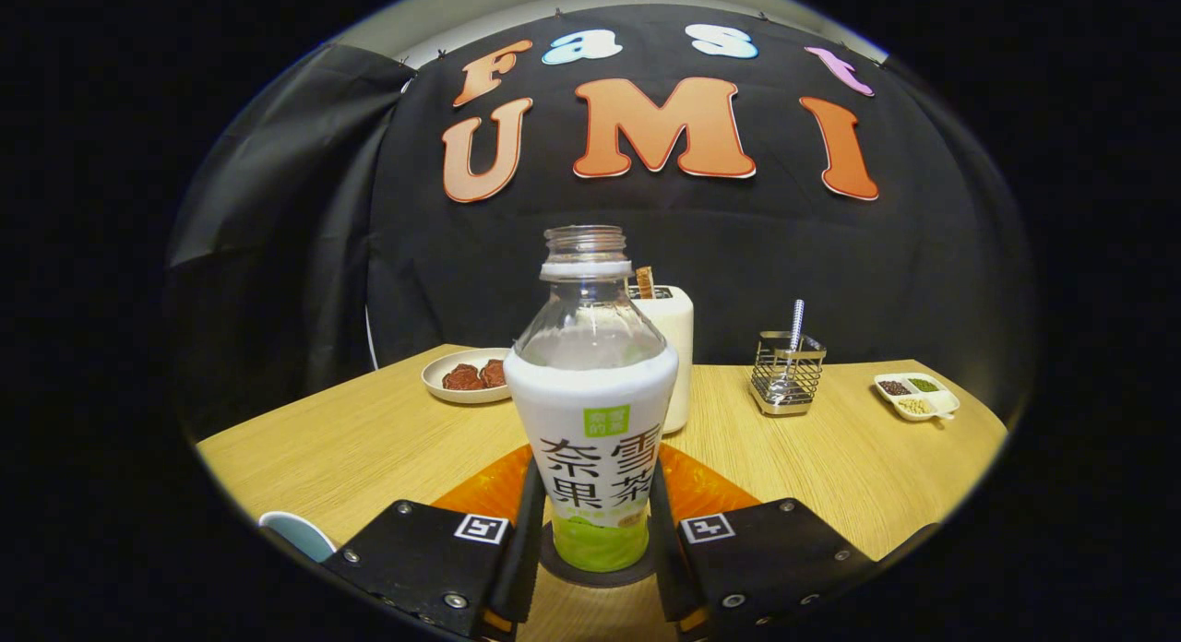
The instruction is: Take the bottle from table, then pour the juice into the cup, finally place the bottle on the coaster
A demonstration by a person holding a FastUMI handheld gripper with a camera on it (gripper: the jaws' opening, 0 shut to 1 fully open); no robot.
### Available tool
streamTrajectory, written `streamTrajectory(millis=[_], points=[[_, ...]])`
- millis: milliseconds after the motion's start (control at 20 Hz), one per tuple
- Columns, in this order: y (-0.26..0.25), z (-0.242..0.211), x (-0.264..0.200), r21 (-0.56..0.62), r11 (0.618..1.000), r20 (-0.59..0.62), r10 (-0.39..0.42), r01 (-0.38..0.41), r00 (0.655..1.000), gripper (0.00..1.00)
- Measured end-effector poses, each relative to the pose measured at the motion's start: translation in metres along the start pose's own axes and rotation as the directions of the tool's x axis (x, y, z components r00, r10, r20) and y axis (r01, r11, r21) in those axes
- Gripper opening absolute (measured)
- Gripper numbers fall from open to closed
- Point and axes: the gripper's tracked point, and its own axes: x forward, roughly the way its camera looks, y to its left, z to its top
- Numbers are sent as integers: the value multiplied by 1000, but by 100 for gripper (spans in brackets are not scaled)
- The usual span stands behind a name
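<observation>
The gripper (590, 531) camera sits low over the table (369, 439), facing the booth's back wall, bottle (593, 393) close ahead.

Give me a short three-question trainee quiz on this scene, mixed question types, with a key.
1. True or false: the bottle has its cap on.
2. Multiple choice: what does the bottle stand on? A) the plate B) a dark round coaster C) the wire caddy
3. Short answer: where are the gripper fingers relative to the bottle?

Key:
1. False. The neck is open.
2. B. The coaster lies on the table, under the bottle's base.
3. One on each side of the bottle's lower body, right against it; whether they press on it cannot be told.
</observation>
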Motion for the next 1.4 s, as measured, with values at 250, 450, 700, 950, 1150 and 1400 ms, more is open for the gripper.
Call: streamTrajectory(millis=[250,450,700,950,1150,1400], points=[[-4,-1,3,31,999,-6,-25,25,1000,62],[-2,9,-8,42,999,-11,-2,3,1000,72],[-17,58,-48,39,999,77,-36,33,996,88],[-38,133,-118,56,993,187,-114,106,976,92],[-47,194,-181,35,993,276,-117,112,954,92],[-54,235,-247,-39,989,314,-121,141,942,93]])
